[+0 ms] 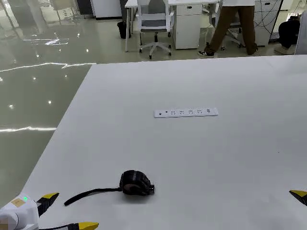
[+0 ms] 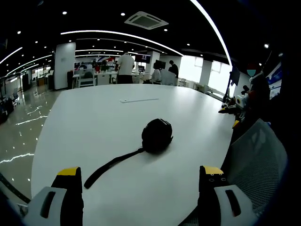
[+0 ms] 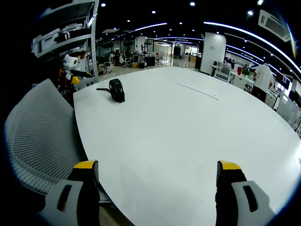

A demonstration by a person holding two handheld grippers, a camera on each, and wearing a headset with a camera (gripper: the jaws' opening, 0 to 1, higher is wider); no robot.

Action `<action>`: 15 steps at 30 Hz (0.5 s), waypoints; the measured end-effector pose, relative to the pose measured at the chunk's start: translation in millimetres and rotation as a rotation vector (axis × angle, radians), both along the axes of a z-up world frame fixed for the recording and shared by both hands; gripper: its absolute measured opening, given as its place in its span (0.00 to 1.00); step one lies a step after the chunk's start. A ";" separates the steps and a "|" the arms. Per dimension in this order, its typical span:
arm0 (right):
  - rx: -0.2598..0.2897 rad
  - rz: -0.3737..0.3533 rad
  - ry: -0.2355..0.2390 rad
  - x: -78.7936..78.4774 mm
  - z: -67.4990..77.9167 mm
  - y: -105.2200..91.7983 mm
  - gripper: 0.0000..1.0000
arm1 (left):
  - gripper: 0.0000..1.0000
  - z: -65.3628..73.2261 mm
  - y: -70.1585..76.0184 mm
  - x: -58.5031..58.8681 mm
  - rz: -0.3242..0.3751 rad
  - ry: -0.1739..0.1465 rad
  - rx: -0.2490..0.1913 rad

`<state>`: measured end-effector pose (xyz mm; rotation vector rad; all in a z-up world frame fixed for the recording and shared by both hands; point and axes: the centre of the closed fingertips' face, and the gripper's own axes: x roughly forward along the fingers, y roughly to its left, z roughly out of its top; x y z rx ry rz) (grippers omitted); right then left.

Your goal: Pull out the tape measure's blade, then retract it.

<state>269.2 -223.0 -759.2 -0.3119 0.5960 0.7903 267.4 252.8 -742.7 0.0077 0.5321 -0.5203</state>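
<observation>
Pre-grasp: black round-cased tape measure (image 1: 136, 183) untouched, blade in.
It sits near the front edge of the white worktop (image 1: 216, 158), dead ahead of the left hand-held gripper (image 2: 141, 171), with its black wrist strap (image 1: 91, 194) trailing back toward that side. The right hand-held gripper (image 3: 157, 165) is well apart, off to the side. Both have jaws wide open, holding nothing. Left is nearer, so it likely takes the case.

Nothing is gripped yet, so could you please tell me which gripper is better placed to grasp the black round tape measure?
Probably left. The left gripper, jaws open, faces the black tape measure close ahead; the right gripper, open, sees it far across the white table.
</observation>
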 end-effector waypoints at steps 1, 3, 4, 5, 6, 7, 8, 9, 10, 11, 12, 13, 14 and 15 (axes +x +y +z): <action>0.001 0.000 0.001 -0.1 -0.1 0.1 1.00 | 1.00 -0.5 0.3 0.0 -0.001 0.000 0.004; -0.003 0.000 0.003 -0.2 -0.8 0.1 1.00 | 1.00 -1.3 0.5 -0.2 -0.004 -0.001 0.010; -0.003 0.000 0.005 -0.4 -1.0 0.4 1.00 | 1.00 -2.3 1.3 0.1 -0.004 0.002 0.008; -0.003 0.001 0.006 -0.5 -1.1 0.7 1.00 | 1.00 -3.6 3.0 0.9 -0.005 0.002 0.008; -0.004 0.002 0.005 -0.4 -1.2 0.9 1.00 | 1.00 -4.4 4.3 1.5 -0.005 0.001 0.009; -0.005 0.004 0.005 -0.2 -1.3 1.0 1.00 | 1.00 -6.0 6.7 2.7 -0.005 0.001 0.008; -0.005 0.004 0.007 0.3 -1.7 0.9 1.00 | 1.00 -6.6 7.9 3.4 -0.004 0.002 -0.002; -0.004 0.004 0.004 0.8 -1.4 1.1 1.00 | 1.00 -7.0 8.7 4.6 0.000 0.001 -0.012; -0.002 0.010 -0.014 2.6 0.5 1.8 1.00 | 1.00 -6.5 7.3 5.0 -0.007 -0.002 -0.035; -0.003 0.010 -0.019 3.3 0.9 1.6 1.00 | 1.00 -5.8 5.0 4.6 -0.016 -0.003 -0.050; 0.002 0.014 -0.020 3.5 1.2 2.3 1.00 | 1.00 -5.2 2.9 4.3 -0.027 -0.007 -0.058; 0.015 0.019 -0.024 4.2 2.2 4.4 1.00 | 1.00 -4.4 -0.8 3.3 -0.040 -0.010 -0.047; 0.012 0.021 -0.030 5.1 2.2 4.7 1.00 | 1.00 -7.1 -2.0 1.8 -0.051 0.009 -0.041; -0.005 0.032 -0.039 5.6 0.7 4.6 1.00 | 1.00 -12.6 -3.6 -2.3 -0.050 0.062 -0.051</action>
